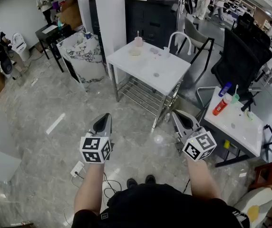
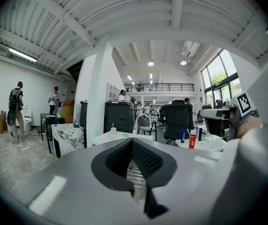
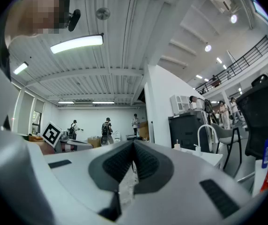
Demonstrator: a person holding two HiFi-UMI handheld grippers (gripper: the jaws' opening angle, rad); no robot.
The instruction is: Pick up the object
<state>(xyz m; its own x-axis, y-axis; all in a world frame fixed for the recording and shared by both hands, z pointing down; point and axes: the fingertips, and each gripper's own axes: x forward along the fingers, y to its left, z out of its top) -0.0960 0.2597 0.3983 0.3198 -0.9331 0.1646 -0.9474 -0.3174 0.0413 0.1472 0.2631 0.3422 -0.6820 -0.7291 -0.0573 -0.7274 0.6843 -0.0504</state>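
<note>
My left gripper (image 1: 106, 116) and right gripper (image 1: 175, 113) are held side by side over the marble floor, both shut with nothing between the jaws. Ahead of them stands a white table (image 1: 169, 77) with a pink cup (image 1: 138, 41), a pale bowl (image 1: 135, 52) and a small clear cup (image 1: 166, 52) on its far part. In the left gripper view the shut left gripper (image 2: 133, 142) points toward that table (image 2: 101, 138). The right gripper view shows the right gripper (image 3: 134, 145) shut too, with the table (image 3: 213, 157) to its right.
A second white table (image 1: 250, 137) at the right carries a red bottle (image 1: 221, 104) and a blue bottle (image 1: 225, 89). Black office chairs (image 1: 243, 56), a white chair (image 1: 193, 37), a black cabinet (image 1: 152, 15) and a marble-patterned stand (image 1: 84, 56) ring the table. A power strip (image 1: 77, 168) lies on the floor.
</note>
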